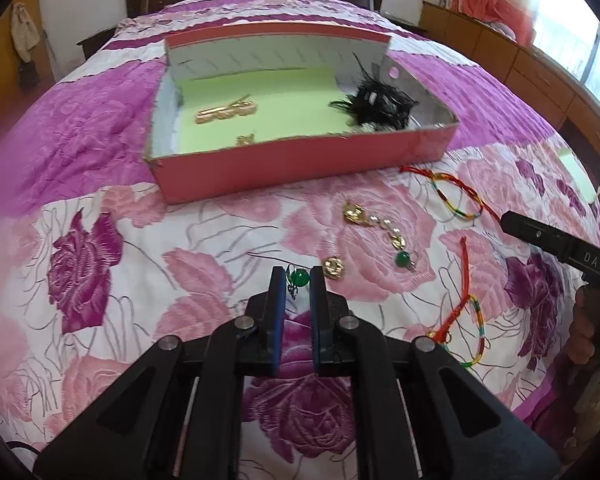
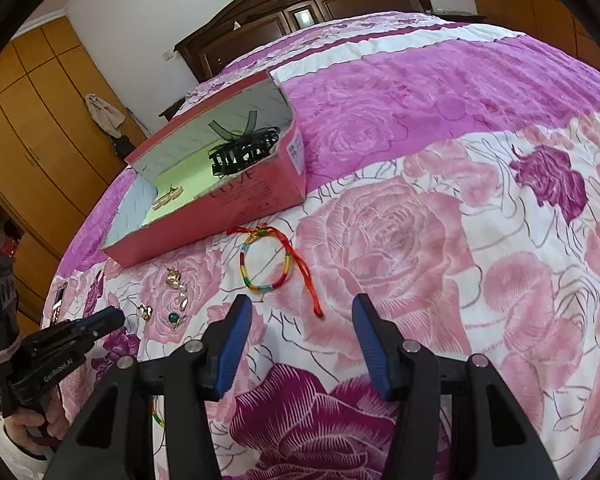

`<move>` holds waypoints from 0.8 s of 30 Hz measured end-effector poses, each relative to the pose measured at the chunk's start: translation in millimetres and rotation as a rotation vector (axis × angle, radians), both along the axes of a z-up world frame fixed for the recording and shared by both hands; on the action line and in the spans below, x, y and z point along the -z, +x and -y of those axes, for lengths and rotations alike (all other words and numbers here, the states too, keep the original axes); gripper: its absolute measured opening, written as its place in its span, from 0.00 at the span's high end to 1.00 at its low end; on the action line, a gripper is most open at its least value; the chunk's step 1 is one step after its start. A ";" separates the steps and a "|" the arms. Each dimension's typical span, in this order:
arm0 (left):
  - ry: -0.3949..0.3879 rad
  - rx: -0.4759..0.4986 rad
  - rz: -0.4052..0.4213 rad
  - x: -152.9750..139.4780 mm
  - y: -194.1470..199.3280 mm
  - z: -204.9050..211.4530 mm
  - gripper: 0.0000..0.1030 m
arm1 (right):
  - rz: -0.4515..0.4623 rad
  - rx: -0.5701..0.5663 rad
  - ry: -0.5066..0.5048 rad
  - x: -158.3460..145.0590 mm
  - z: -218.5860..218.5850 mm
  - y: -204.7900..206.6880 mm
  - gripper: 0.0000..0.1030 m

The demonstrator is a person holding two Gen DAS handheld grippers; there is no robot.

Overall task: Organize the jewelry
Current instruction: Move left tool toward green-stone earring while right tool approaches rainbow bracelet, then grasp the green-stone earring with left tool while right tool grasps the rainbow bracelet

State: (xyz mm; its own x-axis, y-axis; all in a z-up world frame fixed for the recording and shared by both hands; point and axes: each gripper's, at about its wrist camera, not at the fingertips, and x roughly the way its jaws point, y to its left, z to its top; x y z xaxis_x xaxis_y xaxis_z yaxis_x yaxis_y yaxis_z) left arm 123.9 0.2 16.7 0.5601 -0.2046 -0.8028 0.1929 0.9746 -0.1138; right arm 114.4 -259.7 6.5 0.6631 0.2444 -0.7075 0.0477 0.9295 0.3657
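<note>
Closing narrowly around the green bead earring [image 1: 299, 278] on the bed in front of the pink box [image 1: 300, 160], the left claw [image 1: 299, 280] should pinch the bead squarely before lifting, while the right claw [image 2: 298, 312] gapes wide, empty, near the woven bracelet [image 2: 266, 260].

We see the box [image 1: 300, 160] as the main obstacle, its near wall rising off the bedspread [image 1: 112, 280]. In front of it, a bracelet [image 2: 266, 260], gold chain [image 1: 374, 226] and earring [image 1: 334, 267] clutter the right; bare bedspread lies left of the box's front.
</note>
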 end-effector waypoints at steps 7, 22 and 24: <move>-0.017 -0.034 0.004 0.0 1.9 -11.4 0.97 | -0.004 -0.022 -0.027 -1.8 -9.1 16.8 0.46; -0.039 -0.043 0.000 2.9 2.3 -16.9 0.97 | -0.030 -0.042 -0.127 12.9 -23.8 47.8 0.62; -0.042 -0.041 0.001 2.7 2.0 -16.2 0.97 | -0.030 -0.038 -0.128 14.7 -23.0 47.1 0.69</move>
State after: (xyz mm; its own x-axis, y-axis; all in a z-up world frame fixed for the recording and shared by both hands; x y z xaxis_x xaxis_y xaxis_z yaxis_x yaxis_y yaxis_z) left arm 125.9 16.4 14.0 0.5690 -0.2153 -0.7936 0.1534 0.9760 -0.1548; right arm 161.5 -236.7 -8.1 0.6329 0.1755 -0.7541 0.0211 0.9697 0.2433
